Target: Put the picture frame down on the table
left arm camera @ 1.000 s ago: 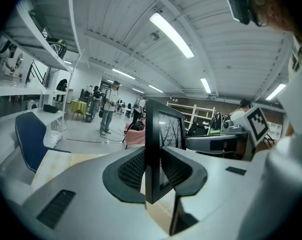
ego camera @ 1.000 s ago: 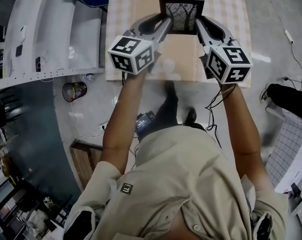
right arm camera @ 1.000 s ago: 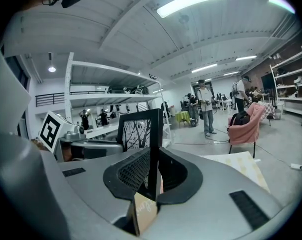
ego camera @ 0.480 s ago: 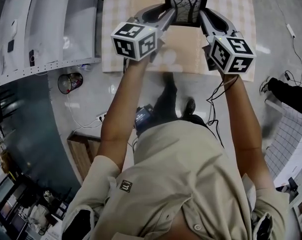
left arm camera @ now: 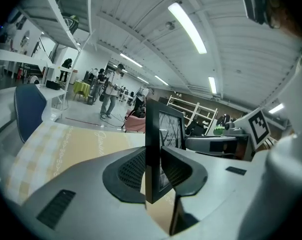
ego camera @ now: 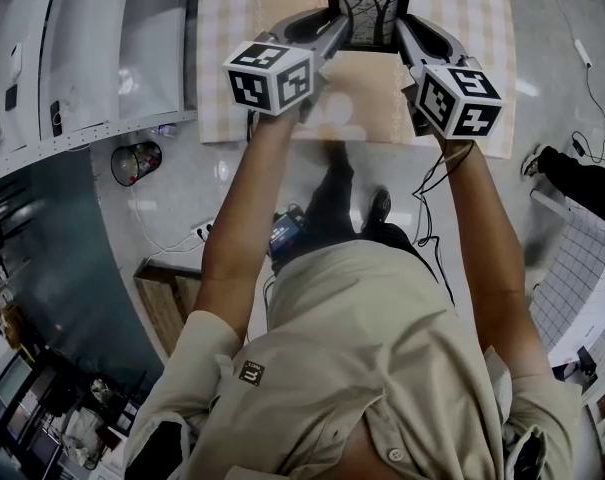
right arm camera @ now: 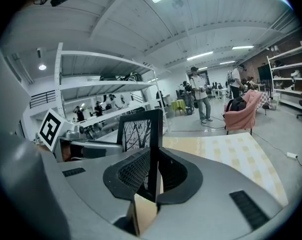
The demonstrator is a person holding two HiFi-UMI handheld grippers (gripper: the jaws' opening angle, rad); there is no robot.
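Over the table (ego camera: 462,28), left hand-held gripper (ego camera: 336,38) and right hand-held gripper (ego camera: 401,35) both clamp the picture frame (ego camera: 368,13)

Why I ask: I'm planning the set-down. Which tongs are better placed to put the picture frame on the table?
Neither alone, probably: left tongs clamp the picture frame at its left edge, right tongs at its right, evenly above the table. Lowering with both looks best.

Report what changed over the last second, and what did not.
The left gripper and right gripper have carried the black rectangular picture frame a little up the head view, apparently sinking toward the beige checked table. Nothing was let go or newly taken. Each gripper's fingers stay clamped on a side edge, and the frame is still upright.
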